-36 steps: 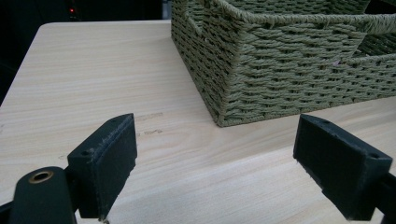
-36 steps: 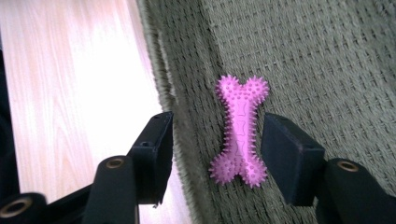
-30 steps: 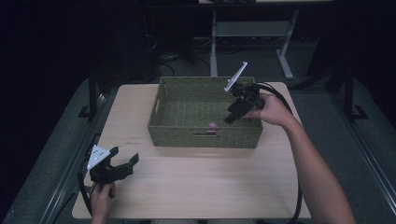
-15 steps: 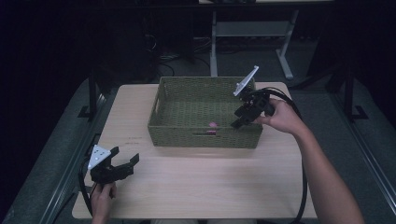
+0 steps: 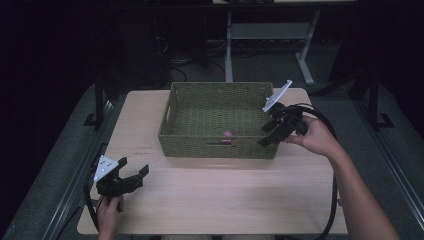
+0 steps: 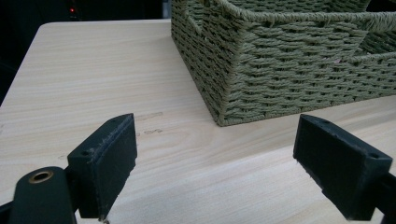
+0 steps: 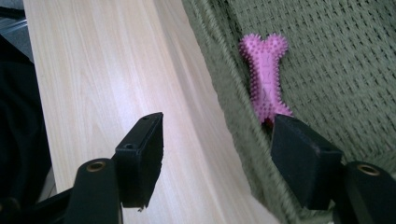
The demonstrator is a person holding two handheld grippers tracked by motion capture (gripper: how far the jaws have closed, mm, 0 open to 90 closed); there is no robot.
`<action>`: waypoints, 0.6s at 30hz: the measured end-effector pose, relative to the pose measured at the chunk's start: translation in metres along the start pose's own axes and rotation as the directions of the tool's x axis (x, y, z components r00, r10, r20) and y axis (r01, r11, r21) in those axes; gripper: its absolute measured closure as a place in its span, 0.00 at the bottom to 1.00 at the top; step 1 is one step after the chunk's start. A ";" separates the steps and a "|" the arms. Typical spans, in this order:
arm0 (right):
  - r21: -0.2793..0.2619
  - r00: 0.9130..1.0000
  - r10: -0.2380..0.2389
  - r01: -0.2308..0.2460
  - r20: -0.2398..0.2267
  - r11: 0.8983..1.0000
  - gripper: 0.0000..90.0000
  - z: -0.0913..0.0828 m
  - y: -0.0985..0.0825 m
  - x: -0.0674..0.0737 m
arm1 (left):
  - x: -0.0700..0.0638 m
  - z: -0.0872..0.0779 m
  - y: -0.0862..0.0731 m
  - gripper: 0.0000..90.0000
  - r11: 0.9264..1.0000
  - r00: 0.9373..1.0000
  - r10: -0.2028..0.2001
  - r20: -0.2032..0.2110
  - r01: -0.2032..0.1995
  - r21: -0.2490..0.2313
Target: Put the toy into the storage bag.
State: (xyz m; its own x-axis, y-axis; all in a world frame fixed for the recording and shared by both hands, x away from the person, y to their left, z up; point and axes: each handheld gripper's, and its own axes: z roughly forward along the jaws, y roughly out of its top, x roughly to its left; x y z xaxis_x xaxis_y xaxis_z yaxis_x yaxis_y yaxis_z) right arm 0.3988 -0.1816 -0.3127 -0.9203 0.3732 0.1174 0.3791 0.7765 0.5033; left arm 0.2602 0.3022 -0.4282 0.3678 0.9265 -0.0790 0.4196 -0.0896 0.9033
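While the left gripper idles agape on the surface, the right gripper, fingers wide and empty, straddles the basket wall, probably having dropped the pink toy.

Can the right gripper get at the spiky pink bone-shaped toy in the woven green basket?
Probably yes: the right gripper is open at the basket's rim, and the toy lies uncovered inside the near wall.

Pink spiky bone-shaped toy flat inside green woven basket, against its front wall
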 end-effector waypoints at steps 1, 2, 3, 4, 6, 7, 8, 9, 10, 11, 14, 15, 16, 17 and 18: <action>-0.008 1.000 0.004 -0.004 0.003 1.000 0.37 -0.001 -0.007 0.003 | 0.000 0.000 0.000 0.14 1.000 1.000 0.002 0.001 -0.002 0.001; -0.008 1.000 0.004 -0.004 0.003 1.000 0.37 -0.001 -0.007 0.003 | 0.000 0.000 0.000 0.14 1.000 1.000 0.002 0.001 -0.002 0.001; -0.011 1.000 0.004 -0.004 0.006 1.000 0.37 -0.002 -0.012 0.006 | 0.000 0.000 0.000 0.14 1.000 1.000 0.001 0.000 -0.001 0.000; -0.012 1.000 0.009 -0.009 0.005 1.000 0.37 -0.001 -0.016 0.007 | 0.000 0.000 0.000 0.14 1.000 1.000 0.001 0.000 -0.001 0.000; -0.014 1.000 0.019 -0.019 0.007 1.000 0.36 -0.001 -0.022 0.009 | 0.000 0.000 0.000 0.14 1.000 1.000 0.001 -0.001 -0.001 0.001; -0.012 1.000 0.020 -0.020 0.004 1.000 0.36 -0.001 -0.025 0.011 | 0.000 0.001 0.000 0.14 1.000 1.000 0.003 0.000 -0.003 0.002; -0.012 1.000 0.020 -0.020 0.004 1.000 0.36 -0.001 -0.025 0.011 | 0.000 0.001 0.000 0.14 1.000 1.000 0.003 0.000 -0.003 0.002; -0.023 1.000 0.019 -0.019 0.001 1.000 0.36 0.000 -0.030 0.014 | -0.001 0.001 0.000 0.14 1.000 1.000 0.005 0.002 -0.005 0.002; -0.023 1.000 0.019 -0.019 0.001 1.000 0.36 0.000 -0.030 0.014 | -0.001 0.001 0.000 0.14 1.000 1.000 0.005 0.002 -0.005 0.002; -0.026 1.000 0.018 -0.018 -0.001 1.000 0.36 0.000 -0.033 0.015 | -0.001 0.001 0.000 0.14 1.000 1.000 0.006 0.002 -0.006 0.002; -0.029 1.000 0.021 -0.021 0.006 0.999 0.36 0.001 -0.041 0.020 | 0.000 0.001 0.000 0.14 1.000 1.000 0.004 0.000 -0.004 0.003; -0.034 1.000 0.022 -0.022 -0.001 0.999 0.36 0.003 -0.047 0.022 | 0.000 0.000 0.000 0.14 1.000 1.000 0.005 -0.002 -0.005 0.003; -0.034 1.000 0.022 -0.022 -0.001 0.999 0.36 0.003 -0.047 0.022 | 0.000 0.000 0.000 0.14 1.000 1.000 0.005 -0.002 -0.005 0.003; -0.033 1.000 0.029 -0.029 0.004 0.999 0.36 0.004 -0.051 0.024 | 0.000 0.000 0.000 0.14 1.000 1.000 0.004 -0.003 -0.004 0.003; -0.037 0.999 0.036 -0.036 -0.003 0.999 0.36 0.007 -0.059 0.027 | 0.000 0.001 0.000 0.14 1.000 1.000 0.004 -0.002 -0.004 0.002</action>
State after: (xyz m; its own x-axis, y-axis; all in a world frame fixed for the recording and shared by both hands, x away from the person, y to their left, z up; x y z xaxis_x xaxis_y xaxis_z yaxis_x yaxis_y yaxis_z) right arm 0.3527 -0.2137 -0.3455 -0.9061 0.3999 0.1377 0.4085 0.7430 0.5301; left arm 0.2607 0.3020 -0.4284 0.3677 0.9269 -0.0746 0.4203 -0.0941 0.9025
